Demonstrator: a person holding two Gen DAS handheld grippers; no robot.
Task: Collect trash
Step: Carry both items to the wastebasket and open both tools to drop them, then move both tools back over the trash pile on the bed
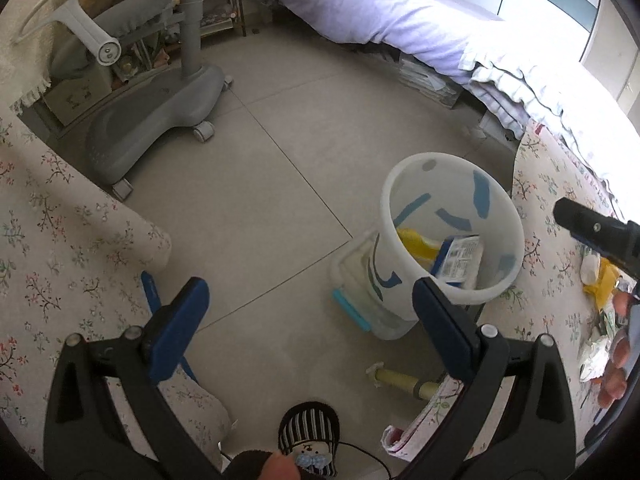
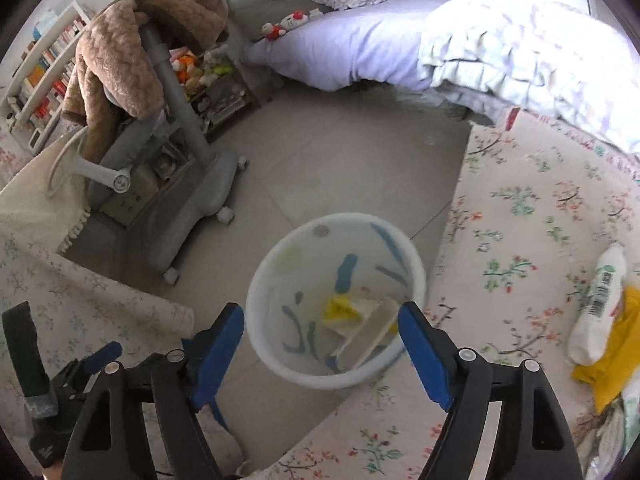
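While the bin [image 2: 334,300] stands on the floor [image 1: 256,184] at the bench [image 2: 516,240] edge, holding a yellow wrapper [image 1: 416,242] and carton [image 1: 460,260], my left tongs [image 1: 308,312] and right tongs [image 2: 322,340] are spread, empty; bare floor lies beyond.

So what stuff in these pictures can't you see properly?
- Bin contents, right wrist view: blurred; only something yellow and a pale flat piece show.
- Trash pile on the floral cloth, left wrist view: cut off by the picture's edge.
- White bottle, right wrist view: label too small to read.
- Clear box, left wrist view: mostly hidden behind the bin.
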